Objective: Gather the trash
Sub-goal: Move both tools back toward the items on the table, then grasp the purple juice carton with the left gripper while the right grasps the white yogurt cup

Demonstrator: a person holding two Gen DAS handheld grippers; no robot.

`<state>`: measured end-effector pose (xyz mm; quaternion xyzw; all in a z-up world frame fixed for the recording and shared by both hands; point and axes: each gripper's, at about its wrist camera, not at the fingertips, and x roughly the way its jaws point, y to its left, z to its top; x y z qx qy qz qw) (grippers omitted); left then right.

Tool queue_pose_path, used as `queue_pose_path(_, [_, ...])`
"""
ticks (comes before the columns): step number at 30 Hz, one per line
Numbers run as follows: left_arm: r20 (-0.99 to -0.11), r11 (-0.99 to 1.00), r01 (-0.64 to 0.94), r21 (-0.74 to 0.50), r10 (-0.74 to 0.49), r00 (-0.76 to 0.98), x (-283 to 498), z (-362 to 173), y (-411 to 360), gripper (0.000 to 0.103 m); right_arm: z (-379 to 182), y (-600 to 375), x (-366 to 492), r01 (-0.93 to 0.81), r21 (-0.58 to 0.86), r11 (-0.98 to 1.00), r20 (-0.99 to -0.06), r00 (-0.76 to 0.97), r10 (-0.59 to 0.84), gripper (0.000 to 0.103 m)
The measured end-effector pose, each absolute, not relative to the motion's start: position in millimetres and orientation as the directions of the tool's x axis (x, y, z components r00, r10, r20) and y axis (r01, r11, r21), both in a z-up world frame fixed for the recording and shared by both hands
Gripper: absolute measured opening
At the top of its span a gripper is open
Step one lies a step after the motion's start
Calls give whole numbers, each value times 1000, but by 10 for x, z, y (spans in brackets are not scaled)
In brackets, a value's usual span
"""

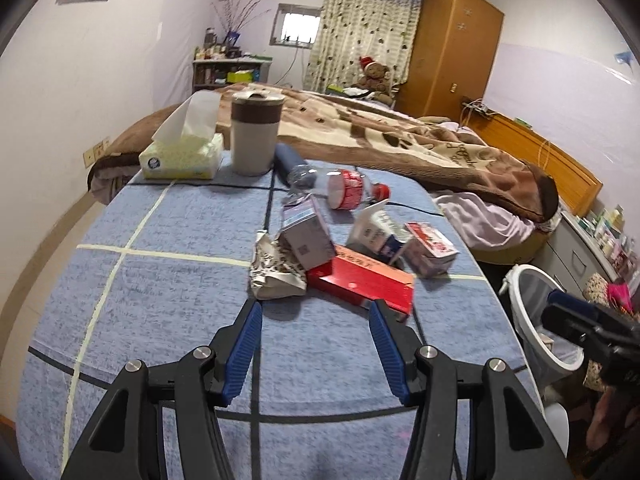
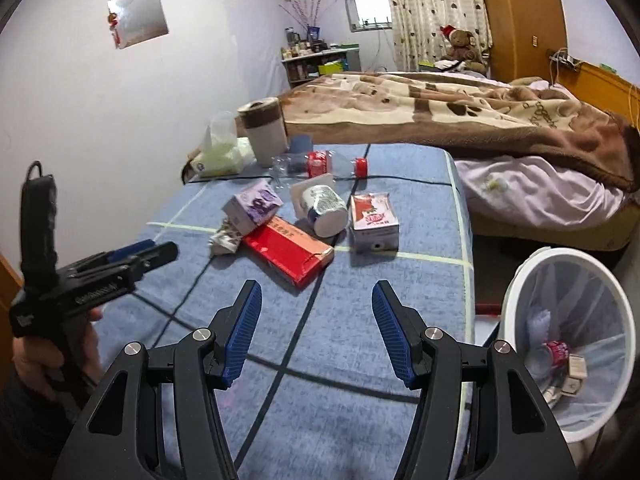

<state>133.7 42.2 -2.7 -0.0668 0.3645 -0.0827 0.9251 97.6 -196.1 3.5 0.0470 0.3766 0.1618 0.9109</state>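
Observation:
A heap of trash lies mid-table: a flat red box [image 1: 360, 280] [image 2: 288, 252], a purple carton [image 1: 308, 232] [image 2: 254, 206], a crumpled wrapper [image 1: 274, 272] [image 2: 226, 240], a tipped white cup [image 1: 376, 232] [image 2: 324, 210], a red-and-white carton [image 1: 432, 248] [image 2: 374, 220] and a clear bottle with a red label [image 1: 344, 188] [image 2: 320, 164]. My left gripper [image 1: 315, 306] [image 2: 160, 250] hangs open just short of the red box and wrapper, nothing between its blue pads. My right gripper [image 2: 317, 286] [image 1: 560, 308] is open and empty too, nearer the table's right side.
A white bin [image 2: 516, 276] [image 1: 522, 312] with a mesh liner stands on the floor right of the table and holds some trash. A tissue box [image 1: 182, 156] and a lidded tumbler [image 1: 256, 136] stand at the far edge of the blue cloth [image 1: 160, 300]. A bed lies beyond.

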Motion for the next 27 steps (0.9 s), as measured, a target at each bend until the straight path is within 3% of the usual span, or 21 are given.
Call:
queue_pose_path(1, [-668,978,95,-187,-198,717,1380,-54,443,56,4,-1970,1012,-252,214,944,-673,662,330,70])
queue_pose_path(17, [-710,968,59,-243,-219,669,2186,-289,431,66,-230,-2042,1693,-204,186,961,-712,645,275,70])
queue_pose_path(27, [-722,972,55,-227,-206,660,2669,-394,296,66,-416,-2007,2018,-210,171,963,-733,626,267,70])
